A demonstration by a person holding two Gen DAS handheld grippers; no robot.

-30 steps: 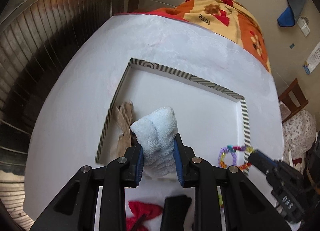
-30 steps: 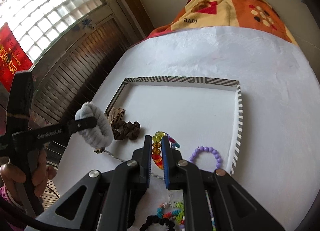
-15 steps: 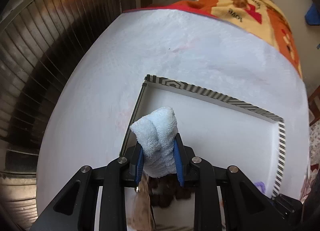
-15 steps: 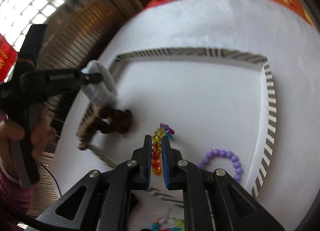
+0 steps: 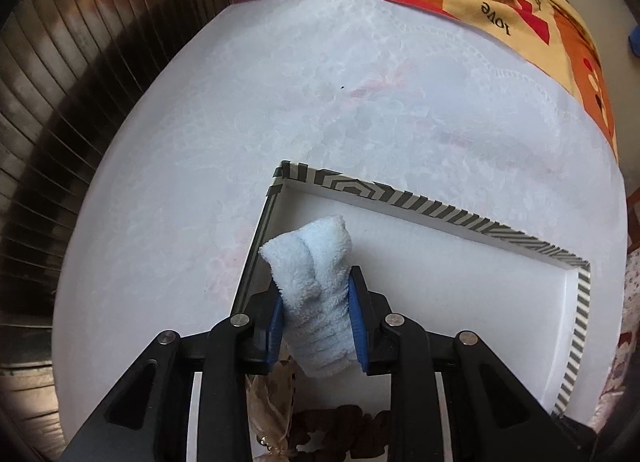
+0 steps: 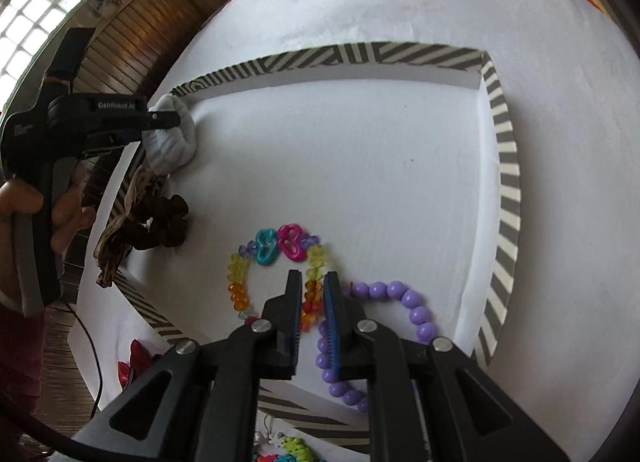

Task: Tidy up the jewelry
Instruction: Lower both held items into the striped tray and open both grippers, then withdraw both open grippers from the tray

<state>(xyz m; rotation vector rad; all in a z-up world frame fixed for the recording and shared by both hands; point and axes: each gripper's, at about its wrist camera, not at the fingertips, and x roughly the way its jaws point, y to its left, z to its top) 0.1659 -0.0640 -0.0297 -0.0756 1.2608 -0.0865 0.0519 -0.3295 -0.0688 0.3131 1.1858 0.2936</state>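
A shallow white tray with a striped rim (image 6: 360,55) (image 5: 400,197) lies on the white table. My left gripper (image 5: 316,282) (image 6: 168,117) hangs over the tray's far left corner. Its jaws are opening, and the pads still touch the fluffy light blue scrunchie (image 5: 308,262) (image 6: 172,137) between them. My right gripper (image 6: 312,276) is low over the tray's near side, jaws opening. The colourful bead bracelet (image 6: 276,246) lies flat on the tray floor with one strand between the parted pads. A purple bead bracelet (image 6: 412,310) lies just to its right.
A dark brown scrunchie (image 6: 164,221) (image 5: 340,426) and a tan one (image 6: 116,246) (image 5: 272,402) lie at the tray's left edge. A red item (image 6: 134,362) and loose colourful beads (image 6: 292,448) lie on the table before the tray. An orange patterned cloth (image 5: 540,1) hangs beyond.
My left gripper has carried the blue scrunchie down toward the tray's far left corner. My right gripper has sunk to the tray floor and its jaws have parted. The bracelet now lies spread flat.
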